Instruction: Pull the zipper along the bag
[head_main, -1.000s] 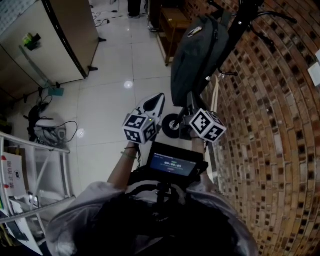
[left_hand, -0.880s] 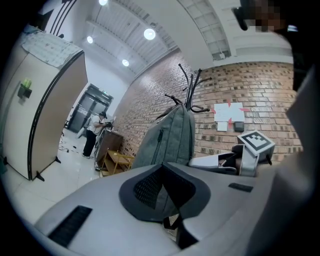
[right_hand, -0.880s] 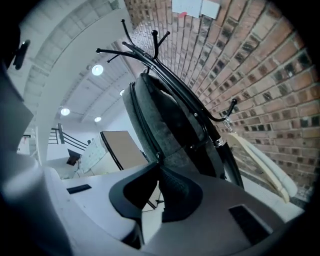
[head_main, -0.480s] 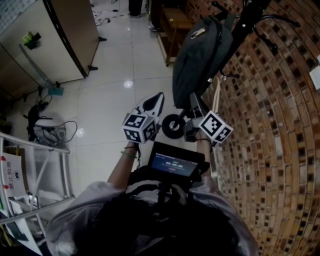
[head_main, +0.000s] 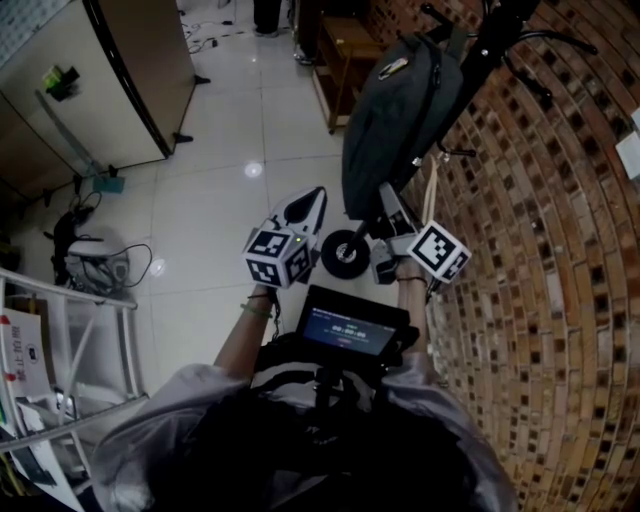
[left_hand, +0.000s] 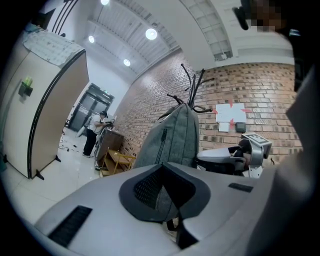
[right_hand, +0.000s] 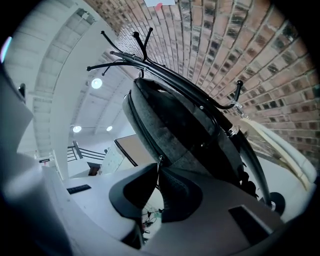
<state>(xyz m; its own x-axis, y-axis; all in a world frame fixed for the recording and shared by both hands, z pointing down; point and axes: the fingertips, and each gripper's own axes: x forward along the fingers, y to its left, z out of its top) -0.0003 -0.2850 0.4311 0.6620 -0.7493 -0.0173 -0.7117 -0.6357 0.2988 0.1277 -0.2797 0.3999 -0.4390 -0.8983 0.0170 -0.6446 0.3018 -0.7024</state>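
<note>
Your left claw (left_hand: 161, 171) clamps the bag (head_main: 400, 110) taut at its bottom so the right claw (right_hand: 159, 169), just loosened slightly, pinches the zipper pull (right_hand: 160, 159).

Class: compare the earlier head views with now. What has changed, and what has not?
The right hand-held gripper shifted slightly toward the brick wall and rolled; its jaws have just eased open a little, with the zipper pull pinched between them. The left hand-held gripper, pinching the bag, and the hanging bag stayed put.
</note>
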